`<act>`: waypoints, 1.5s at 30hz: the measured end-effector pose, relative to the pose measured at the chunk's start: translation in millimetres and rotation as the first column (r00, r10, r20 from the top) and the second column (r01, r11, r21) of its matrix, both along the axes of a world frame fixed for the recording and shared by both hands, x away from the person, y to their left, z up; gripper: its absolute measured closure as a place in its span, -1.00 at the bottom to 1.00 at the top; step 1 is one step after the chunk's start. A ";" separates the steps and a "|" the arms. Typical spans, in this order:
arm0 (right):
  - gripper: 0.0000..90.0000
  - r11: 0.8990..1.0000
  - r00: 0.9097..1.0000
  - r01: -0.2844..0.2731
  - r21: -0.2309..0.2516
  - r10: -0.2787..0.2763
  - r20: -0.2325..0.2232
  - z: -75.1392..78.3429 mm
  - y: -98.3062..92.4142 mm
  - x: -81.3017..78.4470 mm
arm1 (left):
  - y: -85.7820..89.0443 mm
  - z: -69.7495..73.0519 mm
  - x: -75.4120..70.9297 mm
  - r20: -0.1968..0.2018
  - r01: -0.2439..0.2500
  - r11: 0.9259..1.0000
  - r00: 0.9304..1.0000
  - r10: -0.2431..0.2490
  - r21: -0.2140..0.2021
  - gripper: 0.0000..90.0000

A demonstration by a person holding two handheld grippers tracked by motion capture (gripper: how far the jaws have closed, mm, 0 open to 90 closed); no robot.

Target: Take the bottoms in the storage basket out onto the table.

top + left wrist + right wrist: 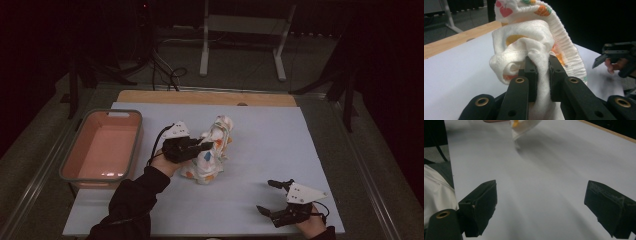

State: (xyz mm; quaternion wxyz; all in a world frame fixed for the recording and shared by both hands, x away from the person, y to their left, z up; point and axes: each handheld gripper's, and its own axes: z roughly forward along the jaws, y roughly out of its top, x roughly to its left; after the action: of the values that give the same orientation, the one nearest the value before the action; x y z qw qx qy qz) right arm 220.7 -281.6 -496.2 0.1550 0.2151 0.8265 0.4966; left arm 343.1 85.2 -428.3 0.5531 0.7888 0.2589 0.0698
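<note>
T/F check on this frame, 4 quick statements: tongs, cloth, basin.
1. The left tongs are shut on the patterned cloth. True.
2. The right tongs hold a corner of the cloth. False: they are open with nothing between them, apart from it.
3. The pink basin sits at the table's left side. True.
4. The cloth lies inside the basin. False: it is on the white table surface, right of the basin.

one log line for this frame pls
left gripper: shut on patterned cloth | right gripper: open, empty | pink bin: empty
</note>
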 end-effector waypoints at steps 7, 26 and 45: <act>-0.75 1.000 1.000 0.005 0.005 -0.005 -0.003 -0.1 -0.9 0.2 | -6.0 -17.1 8.3 -0.027 -0.013 1.000 1.000 0.013 0.011 0.82; -0.75 1.000 1.000 0.011 0.005 -0.011 -0.006 -0.8 -1.4 1.1 | -22.5 -47.5 25.9 -0.074 -0.075 0.997 0.994 0.077 0.030 0.81; -0.75 1.000 1.000 0.023 0.002 -0.023 -0.005 -0.6 -1.6 1.1 | -46.5 -66.9 35.6 -0.144 -0.108 0.990 0.982 0.120 0.088 0.71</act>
State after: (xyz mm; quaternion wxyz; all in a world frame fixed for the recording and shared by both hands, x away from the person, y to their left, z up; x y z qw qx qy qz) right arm 221.9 -283.2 -496.8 0.1582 0.2259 0.8240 0.4949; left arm 378.6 38.7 -495.2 0.4953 0.7971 0.3413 0.0526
